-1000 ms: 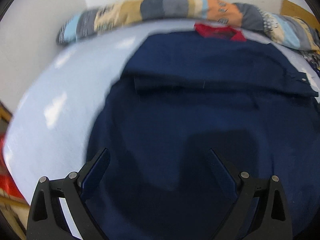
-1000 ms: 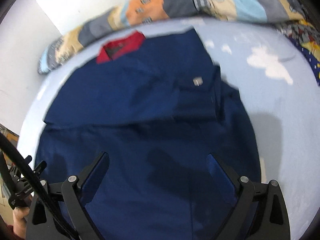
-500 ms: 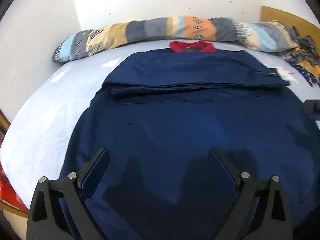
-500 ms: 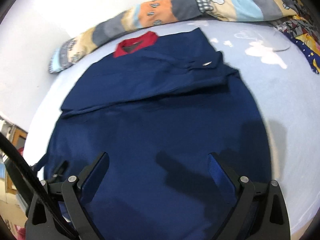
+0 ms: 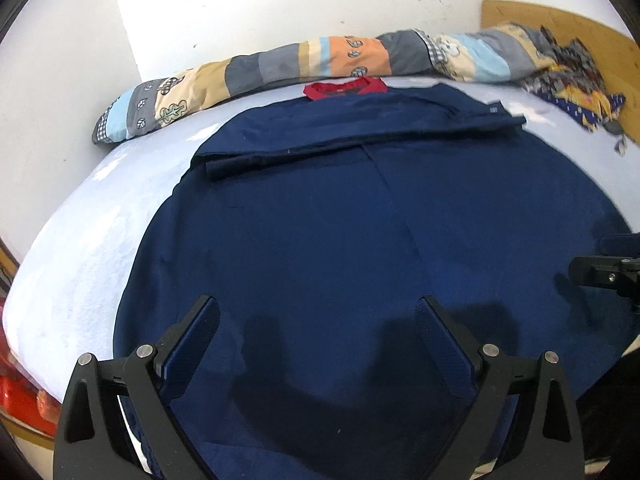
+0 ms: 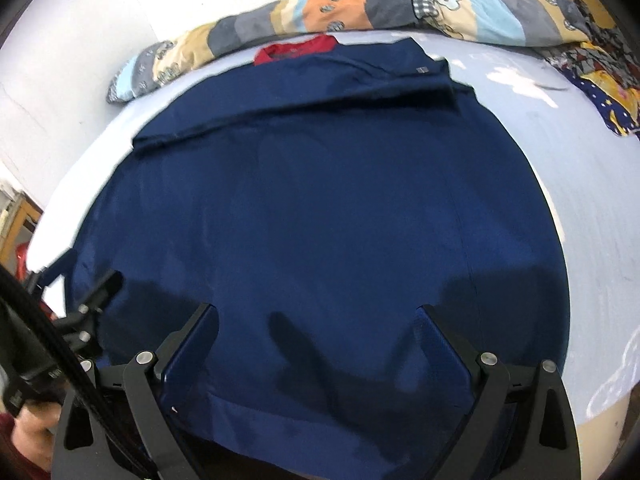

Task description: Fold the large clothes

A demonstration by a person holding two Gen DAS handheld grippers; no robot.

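A large navy blue shirt [image 5: 340, 208] with a red collar [image 5: 344, 89] lies flat on a pale blue bed; it also shows in the right wrist view [image 6: 320, 200]. Its sleeves are folded across the chest in a band [image 5: 360, 128]. My left gripper [image 5: 316, 332] is open and empty, just above the shirt's near hem on the left side. My right gripper [image 6: 316, 332] is open and empty above the near hem on the right side. The right gripper's tip shows at the right edge of the left wrist view [image 5: 604, 276].
A long patchwork bolster [image 5: 300, 64] lies along the far wall. A heap of patterned cloth [image 5: 572, 80] sits at the far right corner. Bare sheet [image 6: 592, 184] lies to the shirt's right and also to its left [image 5: 100, 232]. A red object [image 5: 20, 396] is beside the bed's left edge.
Both grippers have pulled back toward the near hem of the shirt, so more of it shows. Both stayed open and empty.
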